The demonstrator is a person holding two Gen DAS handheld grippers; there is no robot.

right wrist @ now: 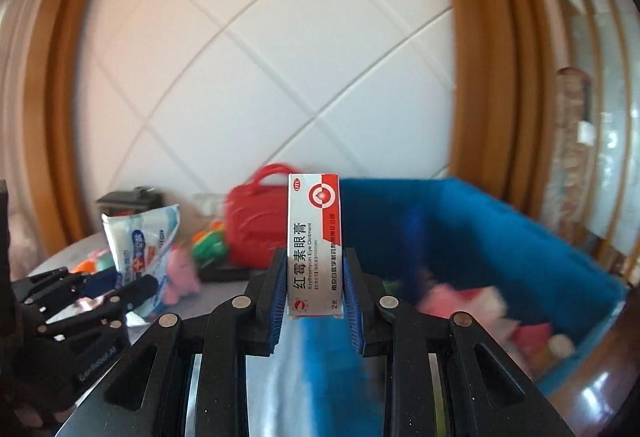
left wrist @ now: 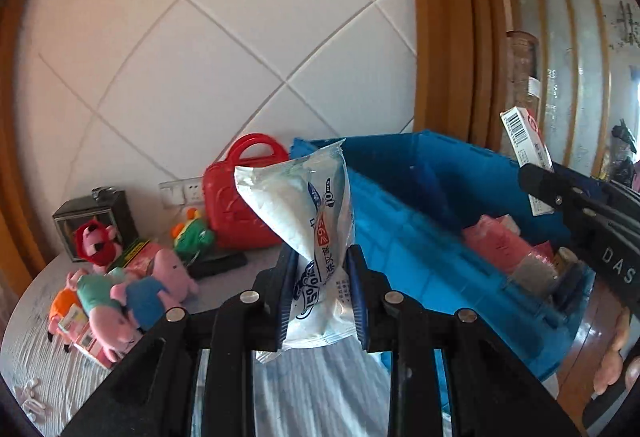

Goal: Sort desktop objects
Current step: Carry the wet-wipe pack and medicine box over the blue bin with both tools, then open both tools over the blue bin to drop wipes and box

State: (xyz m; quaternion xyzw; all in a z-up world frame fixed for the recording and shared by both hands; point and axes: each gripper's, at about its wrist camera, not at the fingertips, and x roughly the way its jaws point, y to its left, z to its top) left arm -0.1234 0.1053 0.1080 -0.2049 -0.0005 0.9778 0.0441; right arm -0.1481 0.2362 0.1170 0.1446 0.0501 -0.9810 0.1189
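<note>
Toys (left wrist: pixel 120 297) crowd the grey-clothed table (left wrist: pixel 48 357) below a white-tiled wall (left wrist: pixel 224 37).

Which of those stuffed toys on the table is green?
The green plush toy with orange on top, sitting beside the red handbag; the pig toys nearer the edge are pink.

Left claw (left wrist: pixel 320 301) is clamped on a white wipes packet (left wrist: pixel 308 237), raised beside the blue crate (left wrist: pixel 420 229); right claw (right wrist: pixel 314 301) pinches an ointment box (right wrist: pixel 314 245) upright over that crate's near edge.

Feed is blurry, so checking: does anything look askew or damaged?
Nothing damaged. The white plastic wipes packet leans crookedly in the left gripper; the white-and-red ointment box stands upright in the right gripper.
</note>
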